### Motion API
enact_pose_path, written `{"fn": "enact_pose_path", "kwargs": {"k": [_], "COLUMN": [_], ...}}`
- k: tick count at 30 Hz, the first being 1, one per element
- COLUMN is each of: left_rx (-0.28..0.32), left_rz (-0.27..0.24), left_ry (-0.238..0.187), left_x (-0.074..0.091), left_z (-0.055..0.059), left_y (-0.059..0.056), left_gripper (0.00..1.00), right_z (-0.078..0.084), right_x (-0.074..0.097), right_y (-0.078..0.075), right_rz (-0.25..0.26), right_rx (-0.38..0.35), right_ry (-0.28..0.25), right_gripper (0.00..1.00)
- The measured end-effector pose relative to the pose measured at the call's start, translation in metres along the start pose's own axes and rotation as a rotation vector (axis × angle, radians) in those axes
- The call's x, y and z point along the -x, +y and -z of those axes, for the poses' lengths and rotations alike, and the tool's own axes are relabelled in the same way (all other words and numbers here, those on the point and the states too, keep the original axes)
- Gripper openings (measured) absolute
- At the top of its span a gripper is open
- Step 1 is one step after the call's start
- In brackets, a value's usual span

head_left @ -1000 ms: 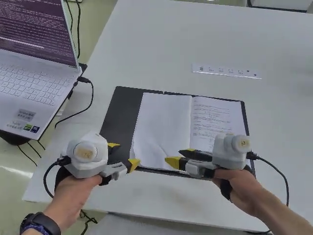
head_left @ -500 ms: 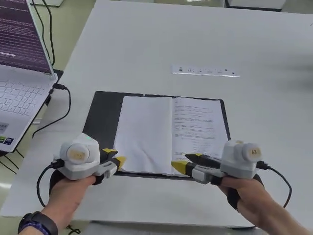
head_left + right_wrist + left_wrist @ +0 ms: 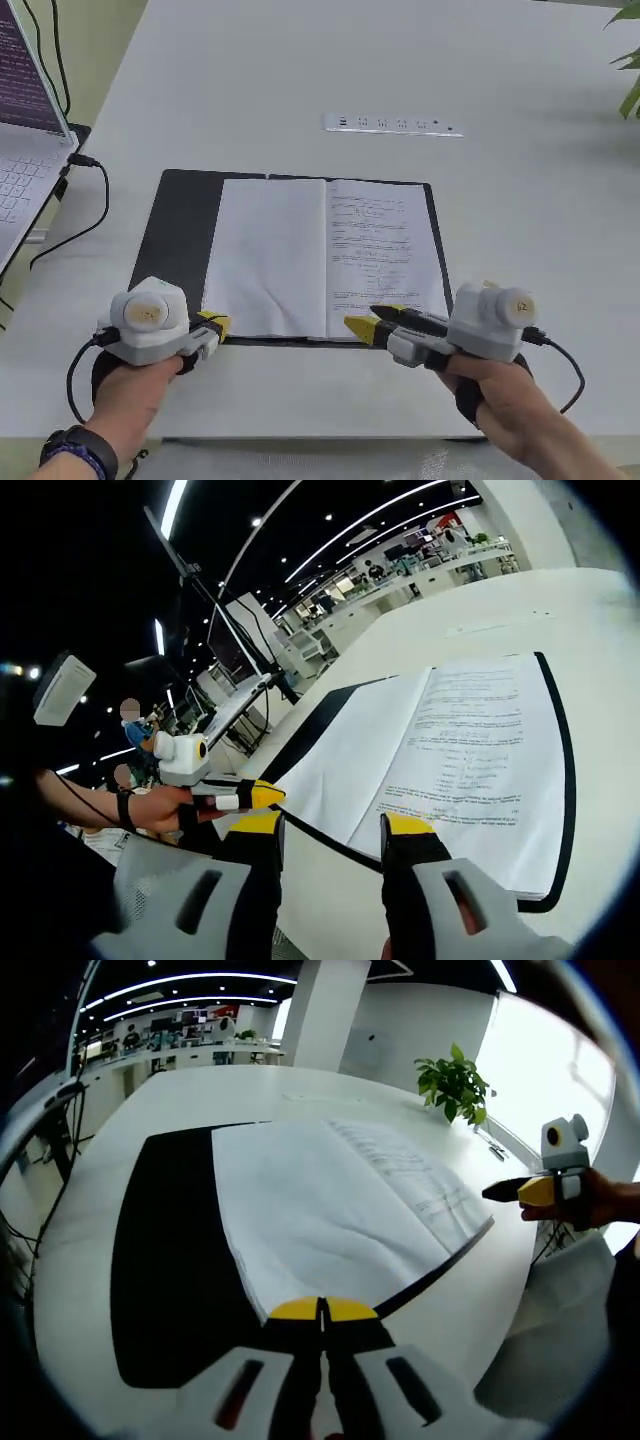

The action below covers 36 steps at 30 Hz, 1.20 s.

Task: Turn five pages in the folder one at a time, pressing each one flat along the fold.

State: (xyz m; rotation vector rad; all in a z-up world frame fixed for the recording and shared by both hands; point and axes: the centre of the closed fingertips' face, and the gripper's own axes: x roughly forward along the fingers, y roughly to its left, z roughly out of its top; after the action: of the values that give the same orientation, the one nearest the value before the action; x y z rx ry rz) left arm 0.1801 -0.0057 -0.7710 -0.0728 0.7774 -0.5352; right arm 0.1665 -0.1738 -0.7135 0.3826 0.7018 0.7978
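Observation:
The black folder [image 3: 175, 240] lies open on the white table, with a blank white page [image 3: 265, 255] on its left and a printed page [image 3: 380, 250] on its right, both flat. My left gripper [image 3: 213, 323] is shut at the folder's front edge, near the blank page's front left corner; its yellow tips [image 3: 322, 1309] meet over the black cover [image 3: 165, 1260]. My right gripper [image 3: 368, 322] is open with nothing between its jaws, at the front edge below the printed page [image 3: 480, 750]. In the right gripper view its tips [image 3: 332, 830] straddle the folder's edge.
A laptop [image 3: 15, 150] stands at the far left, with a black cable [image 3: 98, 205] running toward the folder. A white power strip [image 3: 392, 124] lies behind the folder. A potted plant [image 3: 455, 1085] stands at the table's right end.
The head camera has swung right, so the laptop slid toward the left edge. The left gripper's jaws have come together. The right gripper now sits right of the fold.

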Motion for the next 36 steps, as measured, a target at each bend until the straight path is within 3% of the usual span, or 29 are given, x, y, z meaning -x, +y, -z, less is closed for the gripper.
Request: {"fn": "enact_pose_path", "kwargs": {"k": [4, 6, 9, 12, 16, 20, 23, 32, 36], "left_rx": [0.0, 0.026, 0.014, 0.009, 0.062, 0.044, 0.042, 0.055, 0.056], "left_rz": [-0.013, -0.006, -0.006, -0.007, -0.003, -0.008, -0.015, -0.035, -0.042], "left_ry": [0.048, 0.037, 0.042, 0.047, 0.03, 0.037, 0.044, 0.053, 0.058], "left_x": [-0.001, -0.002, -0.002, -0.003, -0.004, -0.005, -0.006, -0.008, -0.009], "left_z": [0.013, 0.011, 0.011, 0.011, 0.011, 0.011, 0.011, 0.014, 0.015], "left_y": [0.002, 0.001, 0.003, 0.003, 0.009, 0.008, 0.013, 0.016, 0.017], "left_gripper": [0.0, 0.0, 0.0, 0.0, 0.0, 0.0, 0.0, 0.0, 0.0], "right_z": [0.001, -0.004, -0.008, -0.011, -0.023, -0.028, -0.035, -0.04, -0.046], "right_x": [0.001, 0.001, -0.001, -0.007, -0.017, -0.033, -0.041, -0.067, -0.077], "right_y": [0.0, 0.004, 0.003, 0.004, 0.011, 0.011, 0.011, -0.01, -0.025], "right_rz": [-0.004, -0.031, -0.034, -0.044, -0.09, -0.111, -0.121, -0.081, -0.05], "right_rx": [-0.012, -0.037, -0.049, -0.031, -0.011, 0.02, 0.016, 0.005, -0.031], "right_ry": [-0.001, -0.025, -0.037, -0.031, -0.053, -0.029, -0.042, -0.027, -0.052], "right_gripper": [0.35, 0.34, 0.34, 0.34, 0.29, 0.26, 0.24, 0.13, 0.07]}}
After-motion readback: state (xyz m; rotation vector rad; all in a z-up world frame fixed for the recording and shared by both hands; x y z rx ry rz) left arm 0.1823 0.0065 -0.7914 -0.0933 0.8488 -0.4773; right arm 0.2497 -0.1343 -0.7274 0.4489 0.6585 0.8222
